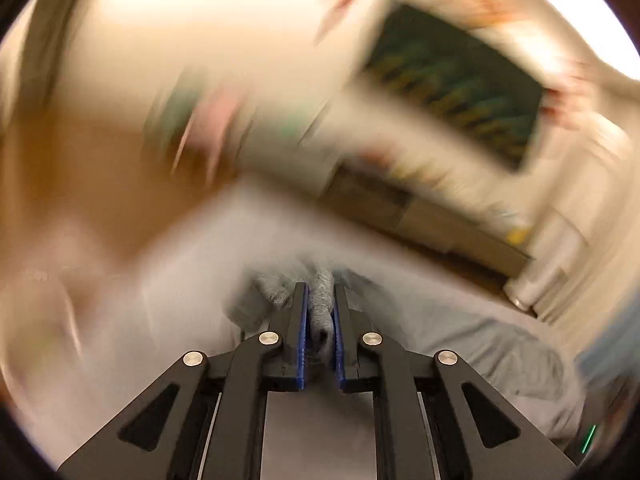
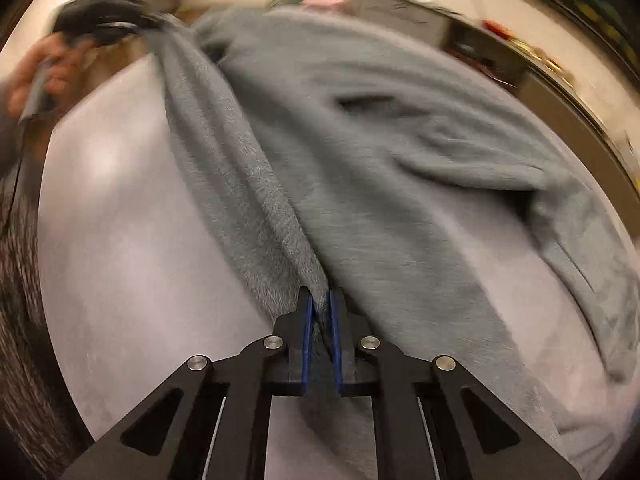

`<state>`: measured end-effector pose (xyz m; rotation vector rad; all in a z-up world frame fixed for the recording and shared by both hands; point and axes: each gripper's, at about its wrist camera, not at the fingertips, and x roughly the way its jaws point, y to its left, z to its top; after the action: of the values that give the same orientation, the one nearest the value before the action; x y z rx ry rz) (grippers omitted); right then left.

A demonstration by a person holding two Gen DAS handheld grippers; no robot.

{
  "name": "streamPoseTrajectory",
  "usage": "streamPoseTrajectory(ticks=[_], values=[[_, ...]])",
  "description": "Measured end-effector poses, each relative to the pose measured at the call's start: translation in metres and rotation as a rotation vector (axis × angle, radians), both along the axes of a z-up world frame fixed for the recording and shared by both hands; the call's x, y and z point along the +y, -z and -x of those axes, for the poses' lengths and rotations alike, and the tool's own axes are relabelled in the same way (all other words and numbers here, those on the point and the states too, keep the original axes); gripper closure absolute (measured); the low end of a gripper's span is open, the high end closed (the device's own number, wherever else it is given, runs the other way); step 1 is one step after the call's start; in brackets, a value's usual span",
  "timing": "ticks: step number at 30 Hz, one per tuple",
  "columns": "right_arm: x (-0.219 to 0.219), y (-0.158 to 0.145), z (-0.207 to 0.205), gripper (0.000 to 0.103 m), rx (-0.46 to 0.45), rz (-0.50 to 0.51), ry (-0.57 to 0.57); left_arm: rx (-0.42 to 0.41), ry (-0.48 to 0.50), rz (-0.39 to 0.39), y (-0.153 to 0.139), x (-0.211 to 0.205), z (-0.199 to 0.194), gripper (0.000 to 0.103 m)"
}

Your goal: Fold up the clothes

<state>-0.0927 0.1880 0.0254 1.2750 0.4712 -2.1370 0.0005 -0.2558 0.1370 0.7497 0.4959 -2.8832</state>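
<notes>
Left gripper (image 1: 320, 312), fingers nearly closed, pinches a bunched edge of the grey fleece garment (image 2: 360, 160); right gripper (image 2: 320, 320) likewise clamps another edge. Garment hangs stretched between them, trailing onto the pale grey surface (image 2: 140, 240). Step: spreading before folding; next, probably lay it flat.

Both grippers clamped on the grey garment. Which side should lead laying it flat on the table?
Probably right. The right gripper is low over the table with the grey garment spread ahead; the left gripper is raised and its view motion-blurred.
</notes>
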Motion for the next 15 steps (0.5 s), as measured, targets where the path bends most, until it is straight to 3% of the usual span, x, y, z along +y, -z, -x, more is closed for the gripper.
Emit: streamPoseTrajectory(ticks=[2, 4, 5, 7, 8, 10, 12, 14, 15], values=[[0.023, -0.010, 0.005, 0.095, -0.022, 0.036, 0.044, 0.013, 0.065, 0.142, -0.018, 0.006, -0.030, 0.091], [0.046, -0.019, 0.010, 0.095, -0.045, 0.072, 0.086, -0.258, 0.010, 0.056, 0.031, -0.030, -0.014, 0.091], [0.053, -0.016, 0.010, 0.095, -0.078, 0.082, 0.087, -0.398, -0.069, 0.015, 0.060, -0.050, -0.007, 0.092], [0.060, -0.004, 0.008, 0.095, -0.146, 0.087, 0.070, -0.529, -0.149, -0.012, 0.094, -0.070, -0.006, 0.092], [0.063, 0.002, 0.006, 0.095, -0.173, 0.086, 0.066, -0.531, -0.163, -0.014, 0.096, -0.074, -0.008, 0.092], [0.064, 0.003, -0.001, 0.094, -0.209, 0.100, 0.058, -0.486, -0.205, -0.098, 0.091, -0.084, -0.013, 0.092], [0.069, -0.004, -0.008, 0.090, -0.218, 0.130, 0.046, -0.439, -0.201, -0.191, 0.086, -0.082, -0.010, 0.081], [0.079, -0.012, -0.012, 0.089, -0.255, 0.194, 0.037, -0.449, -0.157, -0.221, 0.089, -0.056, -0.010, 0.058], [0.083, -0.015, -0.014, 0.079, -0.275, 0.223, 0.031, -0.465, -0.121, -0.228, 0.090, -0.042, -0.008, 0.057]])
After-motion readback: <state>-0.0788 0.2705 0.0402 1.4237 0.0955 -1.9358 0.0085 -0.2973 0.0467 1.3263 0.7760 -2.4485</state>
